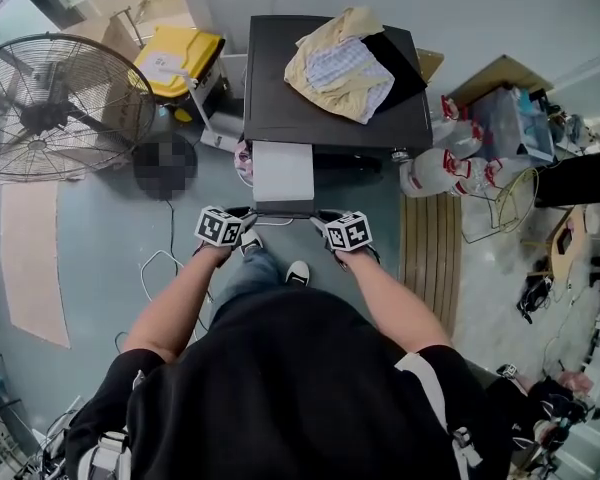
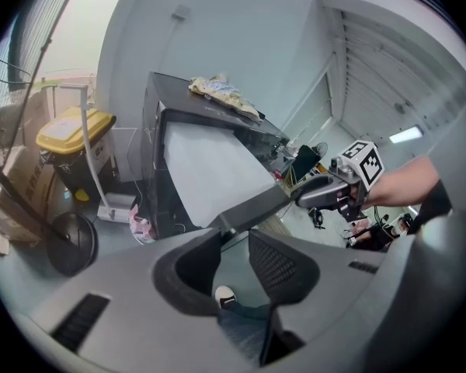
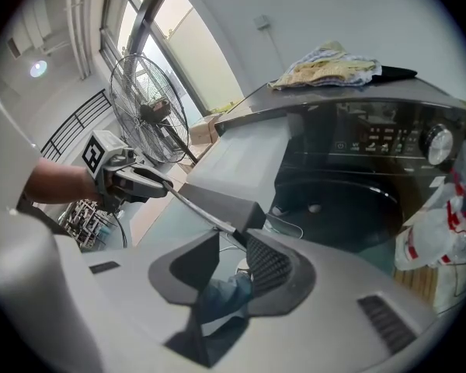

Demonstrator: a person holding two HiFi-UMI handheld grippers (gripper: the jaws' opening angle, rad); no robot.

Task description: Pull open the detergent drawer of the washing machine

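Grey-blue floor [image 1: 110, 268] runs under one dark front-loading washing machine [image 1: 280, 108] set against a pale wall. One big standing fan [image 1: 50, 103] is at the head view's left, and one yellow-lidded bin [image 1: 180, 58] stands beside the machine. One heap of pale clothes [image 1: 340, 68] lies on its lid. At least three white jugs [image 1: 428, 173] with red caps crowd the floor at its other side. The single detergent drawer [image 1: 282, 173] sticks well out of the machine's upper front, on the fan's side of the control panel. It shows as a plain white rectangle ending in a dark front strip. Two grippers hold that strip. The left gripper [image 2: 233, 233] is pinched on one front corner, and the right gripper [image 3: 233, 237] is pinched on the other. A shoe shows below each pair of jaws.
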